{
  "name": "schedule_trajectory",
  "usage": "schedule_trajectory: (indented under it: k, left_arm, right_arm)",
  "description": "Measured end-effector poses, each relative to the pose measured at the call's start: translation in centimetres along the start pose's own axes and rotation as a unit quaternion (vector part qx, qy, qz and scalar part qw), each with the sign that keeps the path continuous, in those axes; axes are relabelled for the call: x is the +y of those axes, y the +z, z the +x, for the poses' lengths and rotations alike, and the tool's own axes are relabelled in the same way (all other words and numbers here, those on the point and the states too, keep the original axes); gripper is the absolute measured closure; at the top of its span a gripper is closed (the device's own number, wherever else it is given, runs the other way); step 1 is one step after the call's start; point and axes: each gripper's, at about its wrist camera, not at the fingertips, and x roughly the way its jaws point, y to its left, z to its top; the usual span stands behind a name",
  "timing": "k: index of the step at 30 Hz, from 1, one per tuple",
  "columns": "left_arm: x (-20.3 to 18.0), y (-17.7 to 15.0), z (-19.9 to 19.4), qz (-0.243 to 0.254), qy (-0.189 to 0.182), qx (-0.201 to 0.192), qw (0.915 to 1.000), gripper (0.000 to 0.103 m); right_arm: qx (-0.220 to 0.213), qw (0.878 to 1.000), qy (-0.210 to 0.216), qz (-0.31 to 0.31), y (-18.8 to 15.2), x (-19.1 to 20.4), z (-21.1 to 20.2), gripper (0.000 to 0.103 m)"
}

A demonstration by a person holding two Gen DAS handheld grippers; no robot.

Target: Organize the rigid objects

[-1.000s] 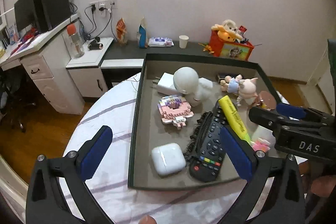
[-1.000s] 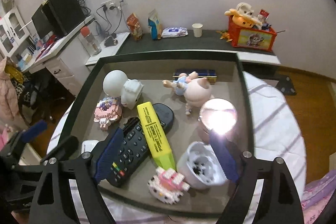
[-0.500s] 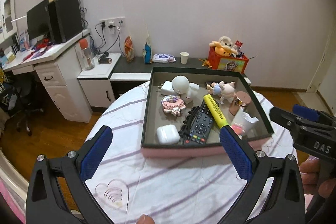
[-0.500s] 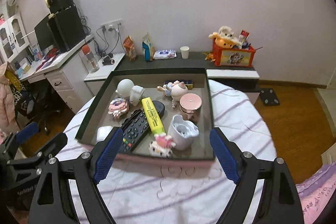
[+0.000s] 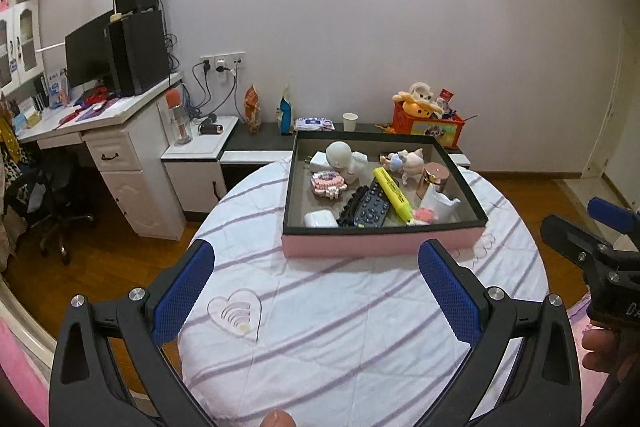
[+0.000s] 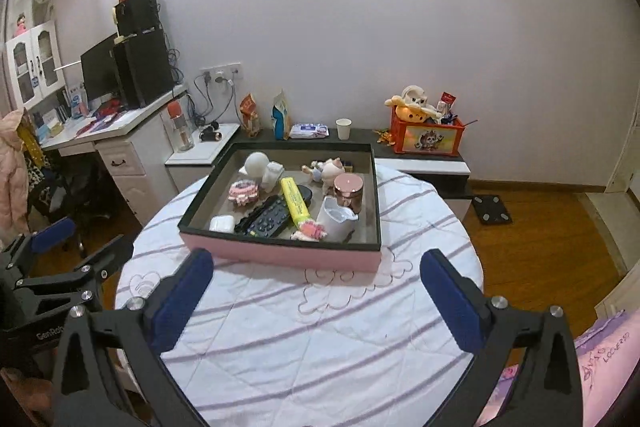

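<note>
A pink box with a dark rim (image 5: 384,245) (image 6: 280,253) stands on the round striped table (image 5: 360,327). It holds a yellow highlighter (image 5: 394,193), a black remote (image 5: 370,209), a white earbud case (image 5: 320,219), a rose-gold jar (image 6: 349,191), a white cup (image 6: 336,217), a pig figurine (image 6: 330,169) and small block toys. My left gripper (image 5: 316,287) hangs open over the cloth, short of the box. My right gripper (image 6: 318,301) is beside it, jaws opening, with nothing between them. Each gripper shows at the edge of the other's view.
A white desk (image 5: 116,143) with a monitor and an office chair (image 5: 52,203) stand at the left. Behind the table a low dark cabinet (image 6: 360,139) carries an orange toy crate (image 6: 428,135), a paper cup and snack bags. A black scale (image 6: 491,209) lies on the wood floor.
Both grippers have drawn back and up from above the box, which now looks smaller and farther away. The right jaws stand wider apart. The box's contents have not moved.
</note>
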Motion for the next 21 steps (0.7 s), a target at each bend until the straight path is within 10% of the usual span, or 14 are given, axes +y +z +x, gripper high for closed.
schedule_trajectory:
  k: [21]
  left_arm:
    - [0.3,-4.0,-5.5,-0.018,-0.015,-0.012,0.9996,0.0]
  right_arm:
    - [-0.013,1.0,0.004,0.004,-3.6,0.5,-4.6,0.0]
